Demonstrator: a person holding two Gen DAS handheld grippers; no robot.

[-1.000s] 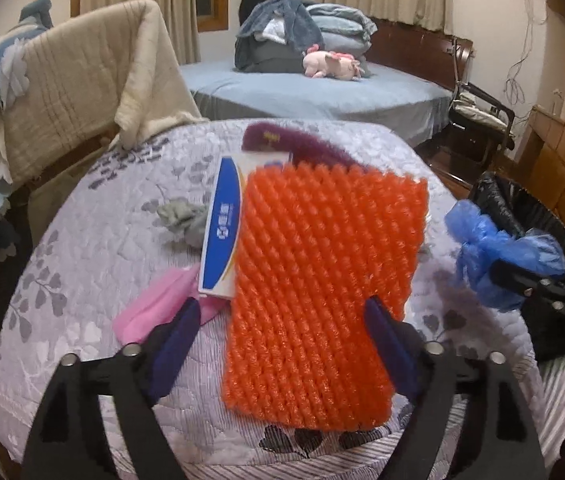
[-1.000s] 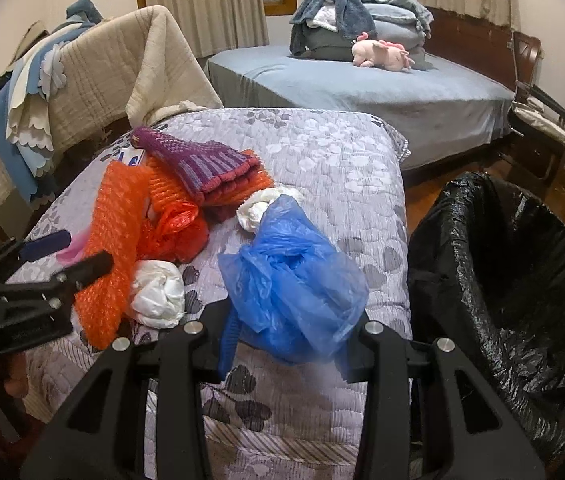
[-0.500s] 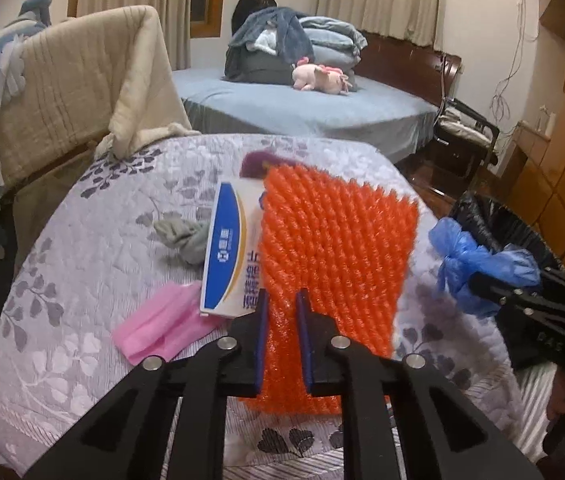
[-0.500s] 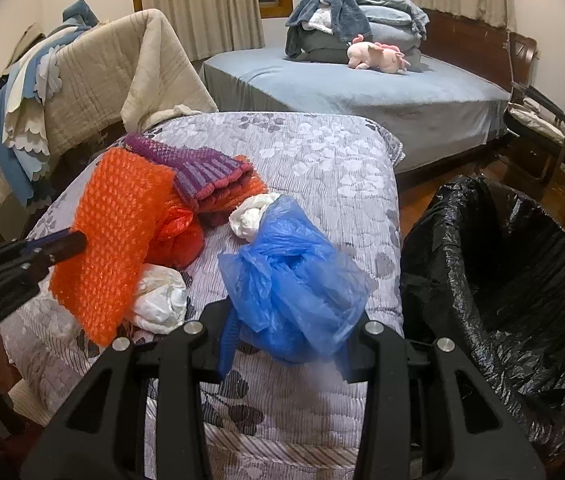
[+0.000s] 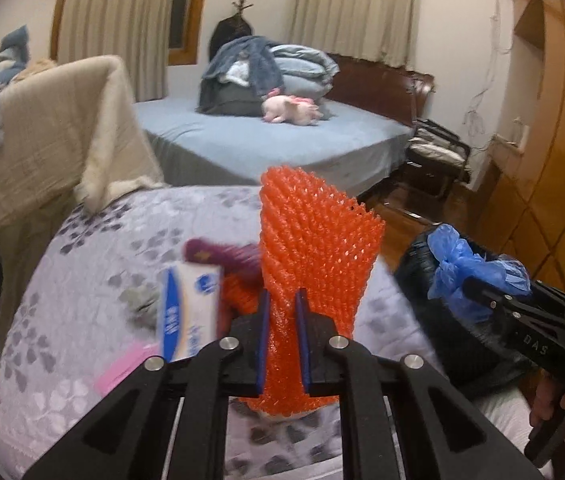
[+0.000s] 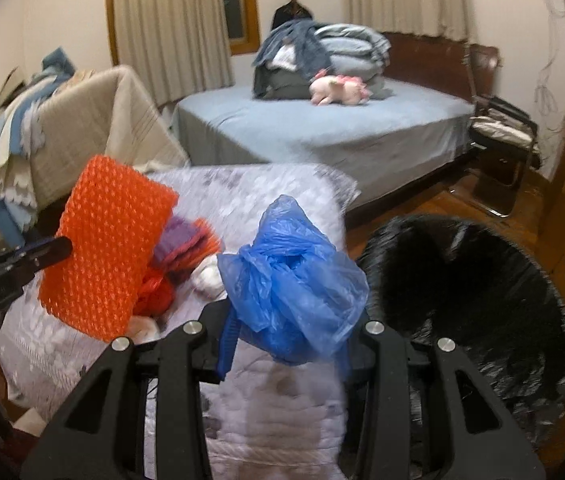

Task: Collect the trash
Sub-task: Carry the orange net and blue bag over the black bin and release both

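Your left claw [image 5: 281, 338] is clamped on the near edge of the orange foam mesh sheet [image 5: 314, 248], which stands up off the grey quilted bench [image 5: 82, 248]. Your right claw [image 6: 286, 344] is clamped on the crumpled blue plastic bag [image 6: 294, 276], held above the bench's right edge, just left of the bin lined with a black plastic bag [image 6: 482, 280]. A blue-and-white carton [image 5: 190, 312] lies left of the mesh.

Right gripper [image 6: 284, 344] clamps crumpled blue plastic bag [image 6: 294, 280], frame centre. Black-lined trash bin [image 6: 482, 300] lower right. Left gripper [image 6: 52, 249] enters from left edge, pinching orange foam net [image 6: 110, 248] above quilted surface [image 6: 274, 408].
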